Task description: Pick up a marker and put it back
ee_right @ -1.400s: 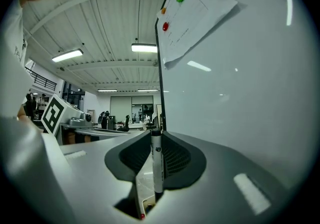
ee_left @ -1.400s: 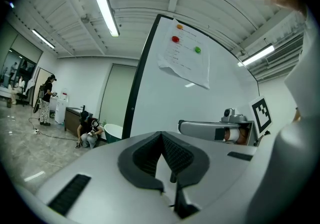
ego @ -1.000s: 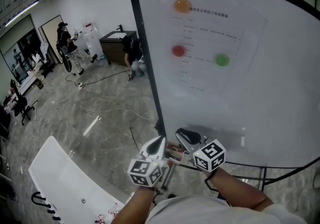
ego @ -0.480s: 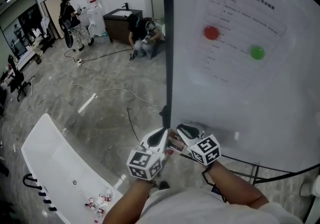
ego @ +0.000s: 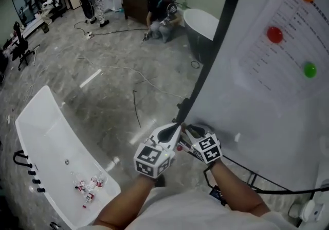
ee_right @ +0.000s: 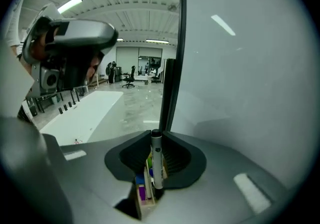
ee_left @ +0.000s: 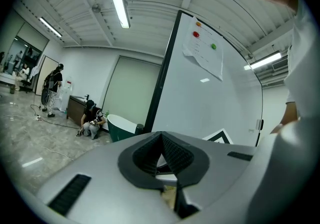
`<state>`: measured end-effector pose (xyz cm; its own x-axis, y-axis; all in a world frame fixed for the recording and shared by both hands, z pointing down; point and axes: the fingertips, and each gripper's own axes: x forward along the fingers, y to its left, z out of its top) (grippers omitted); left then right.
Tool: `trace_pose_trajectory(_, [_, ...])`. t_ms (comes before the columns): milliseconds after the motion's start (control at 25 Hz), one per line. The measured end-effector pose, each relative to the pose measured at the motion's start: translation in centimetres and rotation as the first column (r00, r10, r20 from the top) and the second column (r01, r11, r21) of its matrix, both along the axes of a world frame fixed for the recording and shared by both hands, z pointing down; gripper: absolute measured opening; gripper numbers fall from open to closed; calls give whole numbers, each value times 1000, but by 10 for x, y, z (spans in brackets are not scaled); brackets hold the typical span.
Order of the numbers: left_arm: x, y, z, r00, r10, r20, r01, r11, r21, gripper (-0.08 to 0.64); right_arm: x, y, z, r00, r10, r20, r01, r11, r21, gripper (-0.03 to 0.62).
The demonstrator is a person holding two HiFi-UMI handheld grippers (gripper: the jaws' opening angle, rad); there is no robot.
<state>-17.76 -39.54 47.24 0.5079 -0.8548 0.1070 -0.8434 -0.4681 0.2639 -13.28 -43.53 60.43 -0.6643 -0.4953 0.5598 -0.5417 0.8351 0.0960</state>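
Right gripper [ee_right: 157,137] tight on a slim cylindrical marker [ee_right: 157,164] (left gripper [ee_left: 161,136] closed, seemingly empty) beside glossy whiteboard [ee_right: 240,67]

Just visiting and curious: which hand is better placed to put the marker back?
Right. The right gripper has its jaws closed on the marker, whose lower end sits by the holder of coloured pens. The left gripper has its jaws together with nothing between them.

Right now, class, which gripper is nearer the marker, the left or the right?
Right. The right gripper is shut on the marker, which stands between its jaws. The left gripper sits close beside it on the left, jaws together.
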Motion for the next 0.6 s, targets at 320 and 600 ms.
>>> trace_pose_trajectory(320, [-16,0,12,1000,-18,-19,18,1000,-24,2,-28,2,32,984,-98,-148,103,994,28,71])
trace_pose_trajectory(600, [-25,3,15,999,-34,-19,33,999,-34,2,-40,3,38,974,-125,-188,126,992,-7,77])
